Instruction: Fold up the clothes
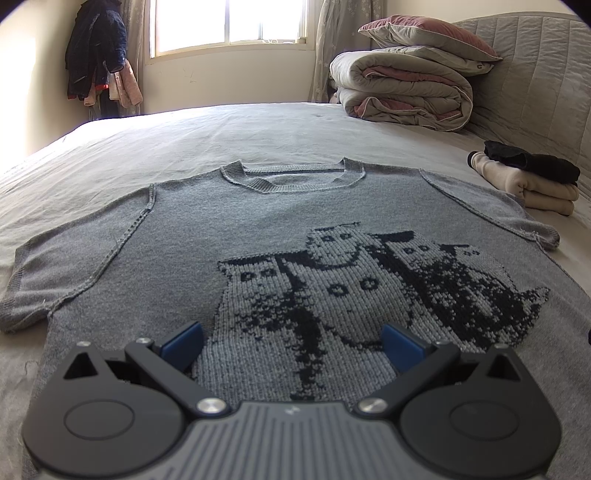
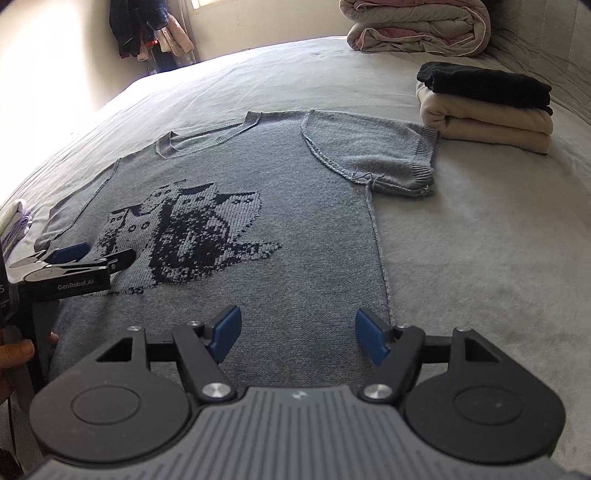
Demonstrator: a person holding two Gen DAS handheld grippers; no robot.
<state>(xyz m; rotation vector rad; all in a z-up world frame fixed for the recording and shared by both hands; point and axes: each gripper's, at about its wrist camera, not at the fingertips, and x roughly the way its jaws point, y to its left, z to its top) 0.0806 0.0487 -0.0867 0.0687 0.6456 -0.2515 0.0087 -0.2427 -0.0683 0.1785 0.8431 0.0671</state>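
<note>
1. Lying flat and face up on the grey bed sheet [image 1: 110, 155] is a grey knitted sweater [image 1: 192, 221] with short sleeves, its neckline toward the far side and a dark cat pattern [image 1: 351, 288] across the chest.
2. The left gripper [image 1: 291, 349] hangs above the lower part of the sweater, over the cat pattern; its blue pads [image 1: 184, 341] stand wide apart with nothing clamped between them.
3. The right gripper [image 2: 297, 336] hangs above the sweater's lower right portion, near its side seam [image 2: 380, 240]; its jaws are likewise spread, only fabric showing below the gap.
4. In the right wrist view the left gripper appears at the left edge, with fingers of the person's hand [image 2: 16, 354] beneath it.
5. A stack of folded clothes [image 2: 487, 110], black on cream, sits just beside the sweater's right sleeve [image 2: 388, 158].
6. A rolled duvet [image 1: 402, 92] with pillows [image 1: 428, 37] on top lies near the headboard; garments [image 1: 99, 55] hang in the corner by the window [image 1: 229, 22].
</note>
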